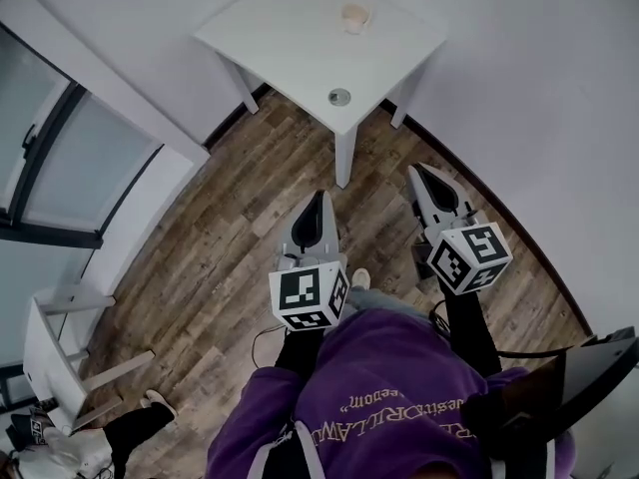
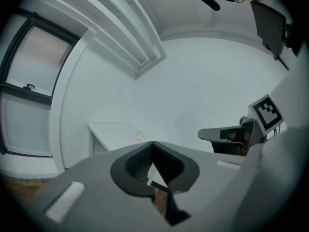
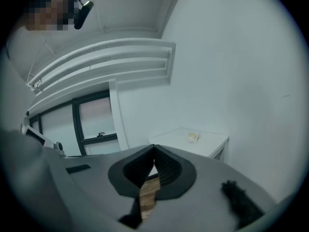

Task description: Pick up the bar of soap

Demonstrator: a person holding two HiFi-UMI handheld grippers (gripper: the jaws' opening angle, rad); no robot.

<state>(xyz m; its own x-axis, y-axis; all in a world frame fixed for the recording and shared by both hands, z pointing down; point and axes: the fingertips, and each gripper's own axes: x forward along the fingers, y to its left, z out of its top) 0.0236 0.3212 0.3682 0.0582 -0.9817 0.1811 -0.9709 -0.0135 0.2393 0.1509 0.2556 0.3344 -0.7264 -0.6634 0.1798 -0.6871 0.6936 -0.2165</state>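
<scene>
The pale bar of soap (image 1: 353, 16) lies near the far side of a small white table (image 1: 300, 38) in the room's corner. It also shows as a small cream lump in the left gripper view (image 2: 140, 136) and in the right gripper view (image 3: 193, 137). Both grippers hang over the wood floor, well short of the table. My left gripper (image 1: 320, 198) is shut with nothing in it, its jaws meeting at the tips (image 2: 153, 143). My right gripper (image 1: 419, 172) is shut and empty too (image 3: 154, 148).
A small round metal piece (image 1: 339, 96) sits near the table's front corner. White walls close in behind and to the right of the table. A window (image 1: 60, 158) fills the left wall, and a white stool (image 1: 55, 337) stands at lower left.
</scene>
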